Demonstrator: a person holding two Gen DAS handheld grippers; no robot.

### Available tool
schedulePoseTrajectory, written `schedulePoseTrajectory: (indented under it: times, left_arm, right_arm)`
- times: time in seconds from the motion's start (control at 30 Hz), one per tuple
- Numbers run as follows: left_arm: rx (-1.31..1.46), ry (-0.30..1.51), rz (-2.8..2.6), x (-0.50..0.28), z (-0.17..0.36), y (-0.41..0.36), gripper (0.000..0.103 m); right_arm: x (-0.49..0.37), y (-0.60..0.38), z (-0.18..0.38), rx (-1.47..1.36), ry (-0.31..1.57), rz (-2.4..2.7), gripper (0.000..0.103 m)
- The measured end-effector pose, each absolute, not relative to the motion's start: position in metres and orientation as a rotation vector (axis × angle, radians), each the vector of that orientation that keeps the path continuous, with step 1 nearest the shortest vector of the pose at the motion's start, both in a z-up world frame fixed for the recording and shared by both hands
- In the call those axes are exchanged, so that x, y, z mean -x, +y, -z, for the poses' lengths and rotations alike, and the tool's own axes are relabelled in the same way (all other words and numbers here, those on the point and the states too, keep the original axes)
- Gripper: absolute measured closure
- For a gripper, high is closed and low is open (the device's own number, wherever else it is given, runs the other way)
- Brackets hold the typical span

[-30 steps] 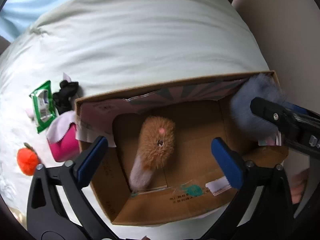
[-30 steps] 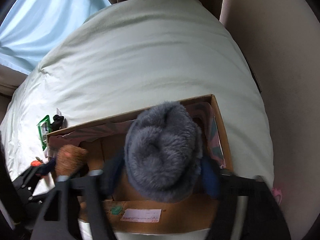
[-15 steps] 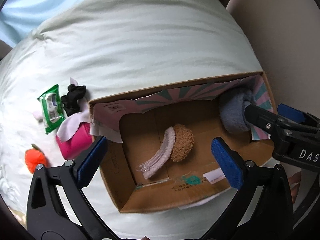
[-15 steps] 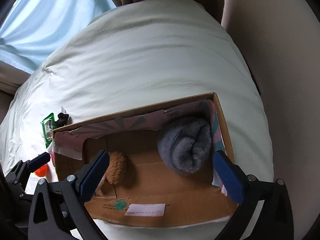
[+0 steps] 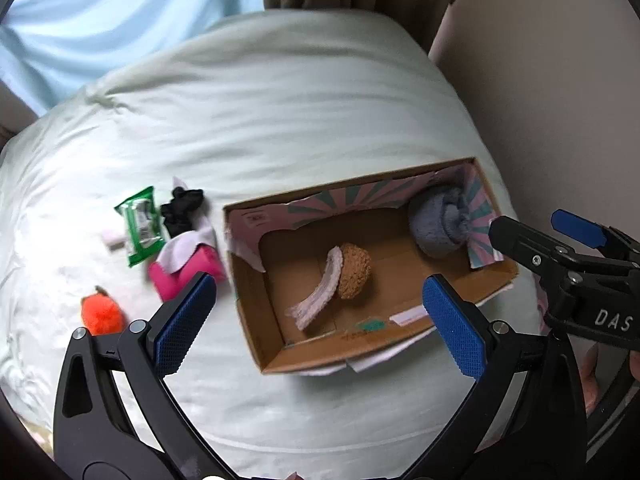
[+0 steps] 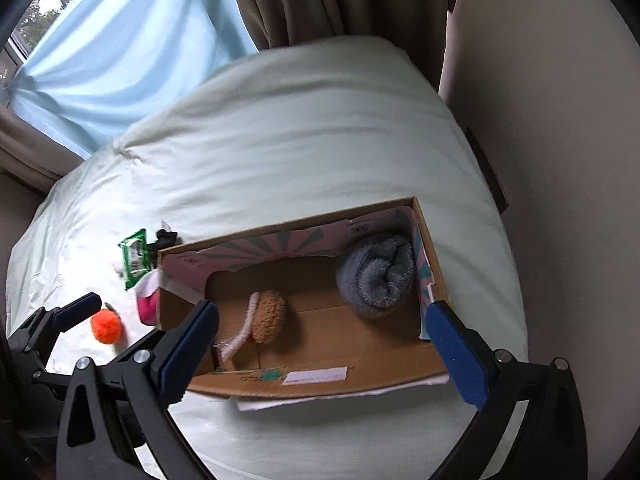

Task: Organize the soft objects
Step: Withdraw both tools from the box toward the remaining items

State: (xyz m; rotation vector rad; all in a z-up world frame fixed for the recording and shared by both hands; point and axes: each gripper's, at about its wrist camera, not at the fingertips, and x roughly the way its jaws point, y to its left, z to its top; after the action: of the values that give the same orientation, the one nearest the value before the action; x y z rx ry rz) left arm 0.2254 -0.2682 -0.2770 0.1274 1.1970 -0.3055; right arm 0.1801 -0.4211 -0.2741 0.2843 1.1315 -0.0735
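An open cardboard box (image 5: 256, 320) (image 6: 320, 390) lies on a pale bed. Inside lie a brown fuzzy toy (image 5: 354, 266) (image 6: 270, 316) with a pale pink strip, and a rolled grey fluffy item (image 5: 438, 222) (image 6: 376, 276) at the right end. My left gripper (image 5: 320, 328) is open and empty, above the box's near side. My right gripper (image 6: 320, 348) is open and empty, above the box's front wall. Left of the box lie an orange pom-pom (image 5: 102, 314) (image 6: 106, 326), a pink item (image 5: 188, 270) (image 6: 147, 308), a black item (image 5: 182, 204) and a green packet (image 5: 140, 226) (image 6: 135, 256).
A beige wall (image 6: 560, 160) runs along the bed's right side. Brown and blue curtains (image 6: 120, 60) hang behind the bed. The right gripper's body (image 5: 580, 276) shows at the right of the left wrist view; the left gripper's finger (image 6: 60, 316) shows at the right wrist view's left.
The right gripper let go of the grey fluffy item into the box's right end and opened. The brown toy dropped flat in the box. Both grippers pulled up and back.
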Motion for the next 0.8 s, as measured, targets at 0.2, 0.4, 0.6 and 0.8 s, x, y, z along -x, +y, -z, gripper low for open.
schedulePoseTrajectory:
  times: [0.2, 0.4, 0.6, 0.8]
  left_arm:
    - [-0.094, 1.134, 0.279, -0.192, 0.233, -0.237, 0.000]
    - [-0.117, 1.062, 0.227, -0.163, 0.198, -0.198, 0.000]
    - [-0.116, 0.997, 0.172, -0.134, 0.170, -0.147, 0.000]
    - [-0.065, 0.950, 0.136, -0.106, 0.148, -0.079, 0.000]
  right_arm:
    - [-0.157, -0.403, 0.236, -0.248, 1.075, 0.050, 0.000]
    - [-0.134, -0.368, 0.199, -0.191, 1.034, 0.008, 0.000]
    - [-0.111, -0.323, 0.165, -0.150, 0.972, -0.028, 0.000]
    - [-0.092, -0.267, 0.138, -0.093, 0.895, -0.061, 0.000]
